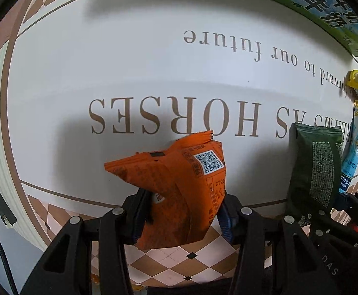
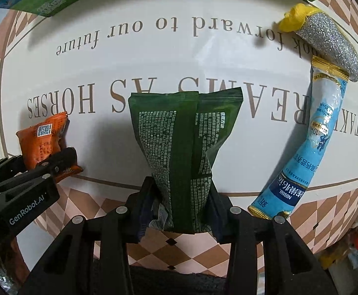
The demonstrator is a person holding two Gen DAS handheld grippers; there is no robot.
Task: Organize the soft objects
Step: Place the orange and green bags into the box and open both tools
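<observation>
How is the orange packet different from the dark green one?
The orange packet looks shorter and squatter; the dark green packet looks taller and narrower. The orange packet shows a QR code on a white patch, while the dark green packet is covered in dense pale small print. The orange packet sits in the left gripper, the dark green packet in the right gripper. Both are soft sealed pouches, pinched near one end above the white mat.

Black plastic grippers [image 2: 176, 211] w/ silver screws, blue-padded jaws, white "GenRobot.AI" lettering.
</observation>
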